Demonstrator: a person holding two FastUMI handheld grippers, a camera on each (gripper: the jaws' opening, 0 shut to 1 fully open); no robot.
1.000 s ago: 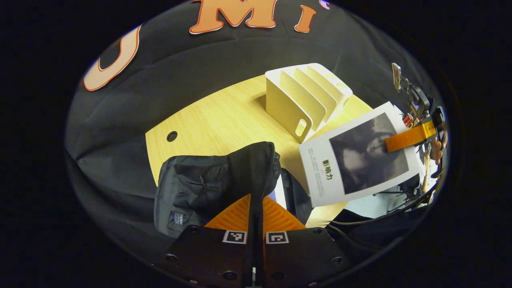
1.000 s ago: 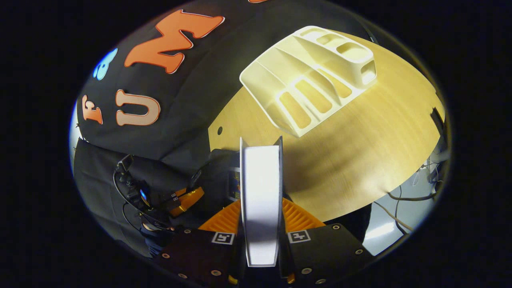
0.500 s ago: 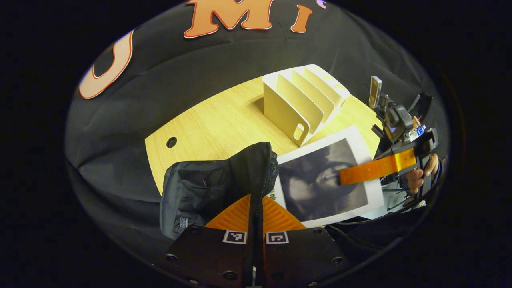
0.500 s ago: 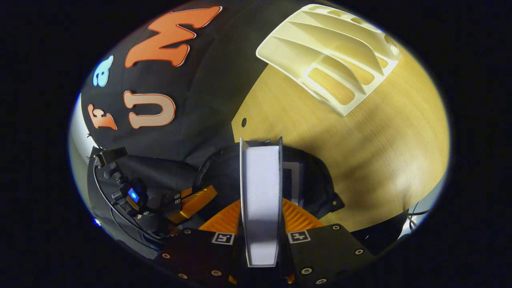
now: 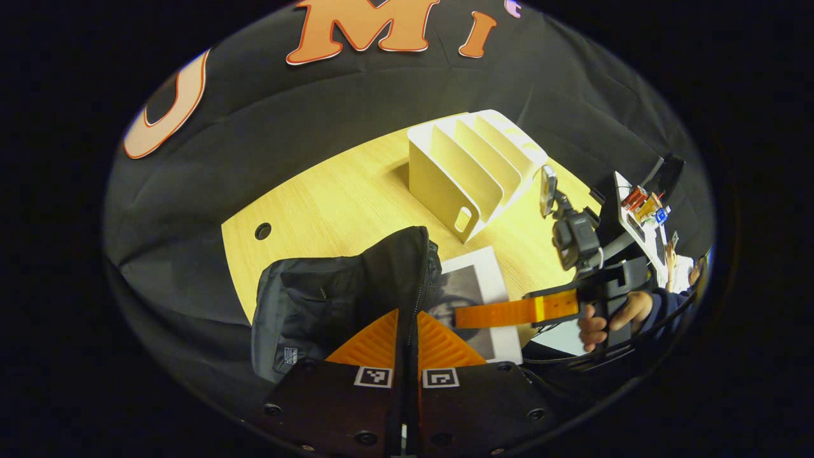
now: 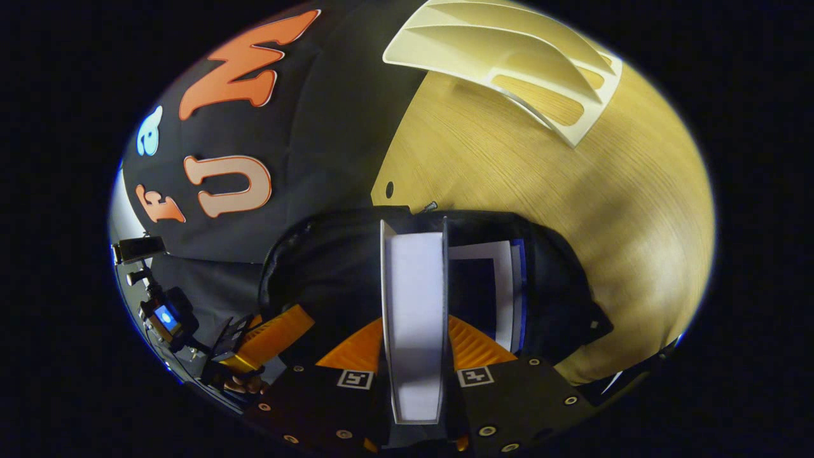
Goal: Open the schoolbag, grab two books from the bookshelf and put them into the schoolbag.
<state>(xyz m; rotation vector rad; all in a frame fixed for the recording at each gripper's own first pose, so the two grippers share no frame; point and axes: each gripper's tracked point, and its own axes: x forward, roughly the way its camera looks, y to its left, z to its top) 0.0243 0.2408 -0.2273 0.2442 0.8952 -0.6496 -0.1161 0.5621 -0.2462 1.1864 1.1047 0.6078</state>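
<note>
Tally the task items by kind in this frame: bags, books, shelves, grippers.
Schoolbag: 1
Books: 2, one held, one already in the bag
Bookshelf: 1
Grippers: 2, left, right
Total: 6

Two claw cameras over one desk

The left gripper view looks low across the schoolbag [image 5: 331, 299] toward the bookshelf [image 5: 474, 172]. The right gripper view looks steeply down into the bag's mouth at close range. Both share bag, bookshelf and desk [image 6: 572, 210].

the right gripper [image 5: 461, 316] has lowered the book [image 5: 474, 299] into the schoolbag [image 5: 337, 299].
</note>
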